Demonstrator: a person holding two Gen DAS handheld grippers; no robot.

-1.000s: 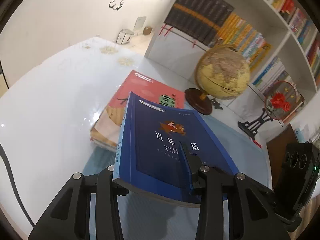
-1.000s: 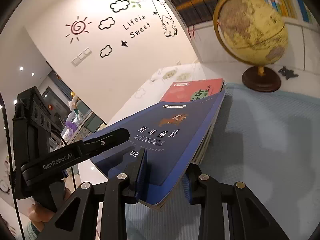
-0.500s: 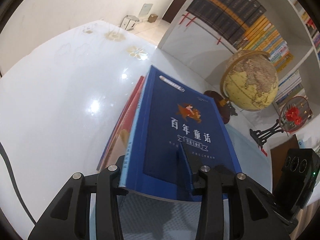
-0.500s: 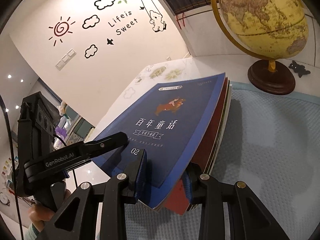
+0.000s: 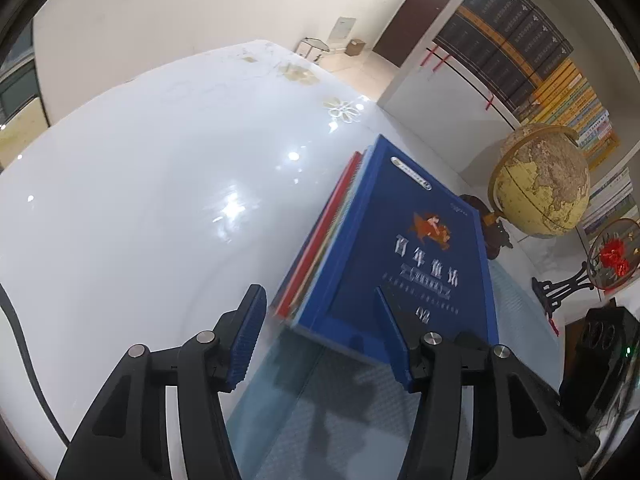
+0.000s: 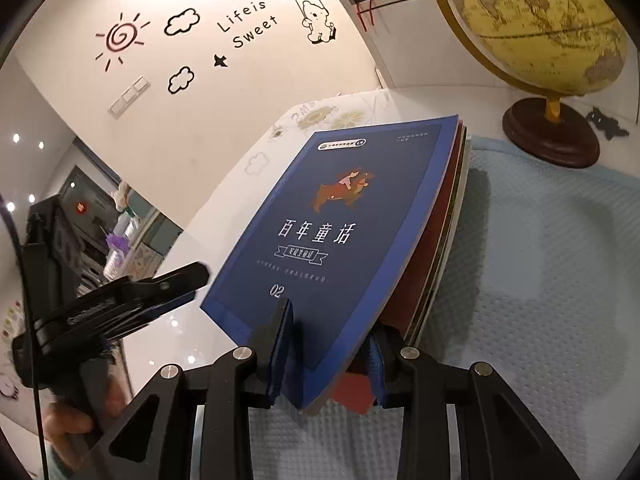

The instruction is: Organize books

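Observation:
A dark blue book [image 5: 416, 248] with white Chinese title lies on top of a stack of books [image 5: 320, 248] with red and coloured edges. My left gripper [image 5: 320, 340] is open at the book's near corner, its fingers spread wide and not gripping. In the right wrist view the blue book [image 6: 340, 220] sits on the same stack [image 6: 444, 248]. My right gripper [image 6: 332, 344] is shut on the blue book's near corner, one finger above the cover, one below. The left gripper [image 6: 120, 304] shows at the left, held by a hand.
The stack rests on a light blue mat [image 6: 540, 280] on a glossy white table [image 5: 140, 200]. A yellow globe [image 5: 540, 184] on a dark wooden base [image 6: 552, 132] stands behind the mat. A red fan ornament [image 5: 612, 256] and bookshelves [image 5: 520, 40] are at the right.
The blue book came down flat onto the stack and lined up with it. My left gripper opened and let go of the book. My right gripper still holds its corner.

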